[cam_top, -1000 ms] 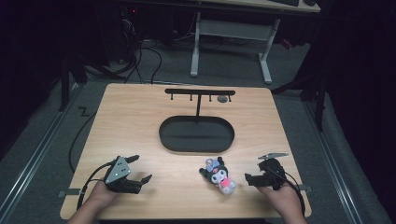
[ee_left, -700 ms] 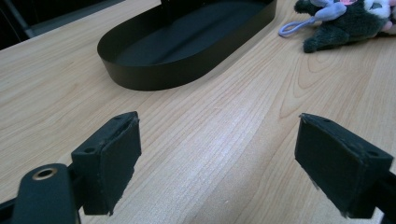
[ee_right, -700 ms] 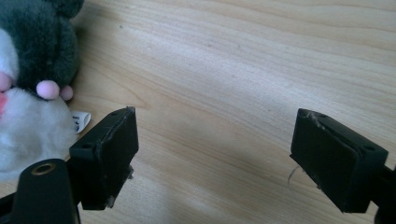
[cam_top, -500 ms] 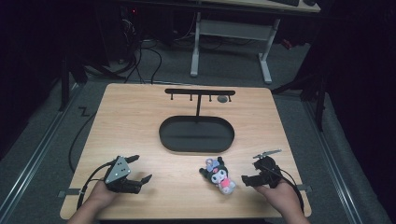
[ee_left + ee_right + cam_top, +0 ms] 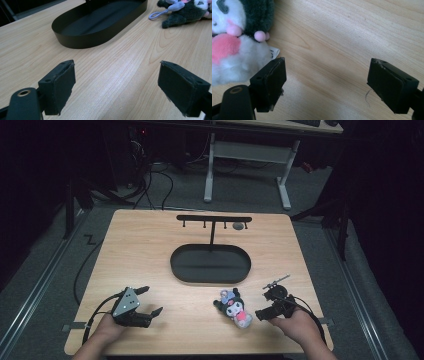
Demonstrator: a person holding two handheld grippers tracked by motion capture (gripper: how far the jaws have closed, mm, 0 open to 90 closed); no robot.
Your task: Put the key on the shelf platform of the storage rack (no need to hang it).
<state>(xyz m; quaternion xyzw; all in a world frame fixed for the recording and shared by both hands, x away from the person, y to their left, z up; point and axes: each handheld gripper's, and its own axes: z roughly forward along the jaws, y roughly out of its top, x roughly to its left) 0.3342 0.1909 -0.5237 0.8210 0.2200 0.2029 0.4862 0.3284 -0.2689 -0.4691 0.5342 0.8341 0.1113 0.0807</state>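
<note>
On a wooden table, the right gripper, jaws spread, sits just beside a plush toy; the left gripper is spread too.

Plush toy cut off at right gripper view's left edge; small grey item on rack near table's far edge too small to identify.
</note>
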